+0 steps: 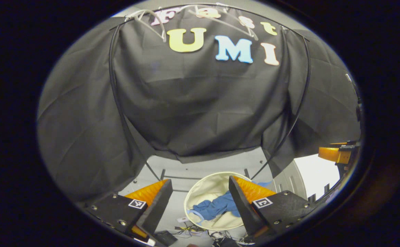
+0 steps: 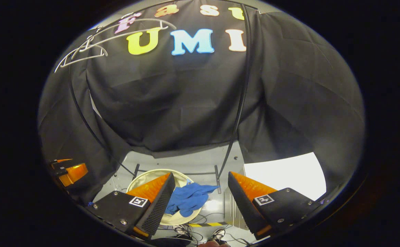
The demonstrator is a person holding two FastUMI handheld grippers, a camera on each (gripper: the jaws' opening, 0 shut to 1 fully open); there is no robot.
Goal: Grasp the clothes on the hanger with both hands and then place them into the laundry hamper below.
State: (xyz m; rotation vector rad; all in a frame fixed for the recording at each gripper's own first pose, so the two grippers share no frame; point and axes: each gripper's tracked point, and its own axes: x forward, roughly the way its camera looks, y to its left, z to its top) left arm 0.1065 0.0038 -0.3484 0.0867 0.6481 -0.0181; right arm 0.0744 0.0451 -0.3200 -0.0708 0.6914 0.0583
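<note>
Already the blue garment (image 1: pixel 217 206) lies in the laundry hamper (image 1: pixel 200 187), so both the left gripper (image 1: pixel 200 202) and right gripper (image 2: pixel 201 199) hang spread and empty above.

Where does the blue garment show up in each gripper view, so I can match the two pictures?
Left gripper view: the blue garment lies low at centre inside the cream laundry hamper, between the open fingers.
Right gripper view: the blue garment sits low, left of centre, draped over the hamper's right rim.
Shared landmark: the bare hangers up on the rail.
</note>
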